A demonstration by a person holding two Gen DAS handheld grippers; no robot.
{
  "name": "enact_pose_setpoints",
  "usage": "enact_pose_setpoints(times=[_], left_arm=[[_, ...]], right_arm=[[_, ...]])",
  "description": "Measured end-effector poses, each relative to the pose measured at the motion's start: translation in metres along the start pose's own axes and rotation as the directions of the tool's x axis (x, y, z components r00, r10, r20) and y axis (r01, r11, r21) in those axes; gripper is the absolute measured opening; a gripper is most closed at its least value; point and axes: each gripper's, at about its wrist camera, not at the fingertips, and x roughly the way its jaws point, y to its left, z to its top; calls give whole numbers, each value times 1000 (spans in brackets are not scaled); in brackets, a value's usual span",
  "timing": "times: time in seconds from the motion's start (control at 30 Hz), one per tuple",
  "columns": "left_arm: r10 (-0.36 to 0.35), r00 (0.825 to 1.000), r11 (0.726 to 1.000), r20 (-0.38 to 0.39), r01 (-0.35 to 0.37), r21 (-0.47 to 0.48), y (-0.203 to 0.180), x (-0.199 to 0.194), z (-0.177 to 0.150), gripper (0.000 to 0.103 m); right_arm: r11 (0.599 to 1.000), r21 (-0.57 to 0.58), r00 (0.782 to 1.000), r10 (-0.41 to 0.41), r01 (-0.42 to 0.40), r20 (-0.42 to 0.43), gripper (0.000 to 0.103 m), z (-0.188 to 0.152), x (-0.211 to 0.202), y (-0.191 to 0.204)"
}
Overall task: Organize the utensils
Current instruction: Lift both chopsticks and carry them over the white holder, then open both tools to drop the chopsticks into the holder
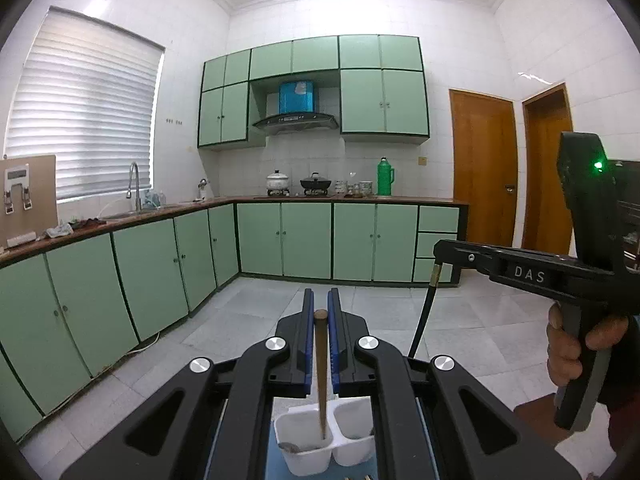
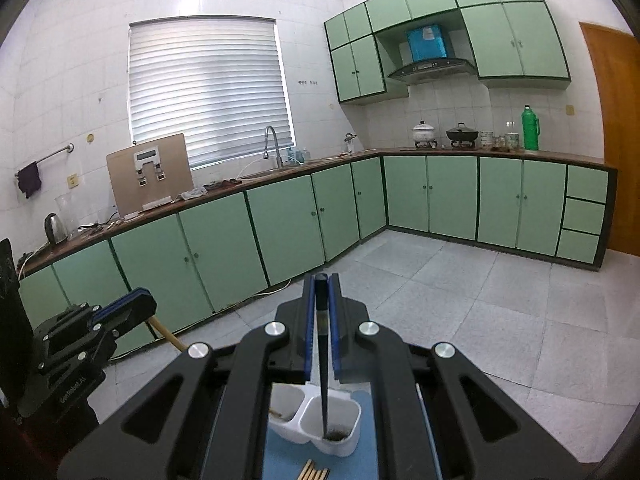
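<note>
Below the right gripper [image 2: 321,280] — loose chopsticks [image 2: 314,471] — unseen from left.

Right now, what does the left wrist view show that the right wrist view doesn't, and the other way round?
Only the left wrist view: the left gripper shut on a brown chopstick standing in one cup of the white holder, plus the person's hand on the other tool.

Only the right wrist view: the right gripper shut on a black chopstick reaching into the other cup, loose wooden chopsticks below, and a kettle.

Both: the two-cup holder and a green thermos.
</note>
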Motion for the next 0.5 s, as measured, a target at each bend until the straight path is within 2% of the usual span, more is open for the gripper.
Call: enact_pose_setpoints(times=[0.17,0.3,0.5], left_arm=[[14,1000,1000,-15,-14,11,2,24,-14,6],[17,999,1000,-42,-16,22,4,50,-28,6],[-1,990,1000,-140,0,-5,10,78,-58,7]], right_arm=[[1000,24,1000,1,-1,-15,6,-13,27,-10],[1000,15,997,-14,15,-75,6,-36,51,-8],[1000,24,984,-2,7,-177,6,-73,76,-7]])
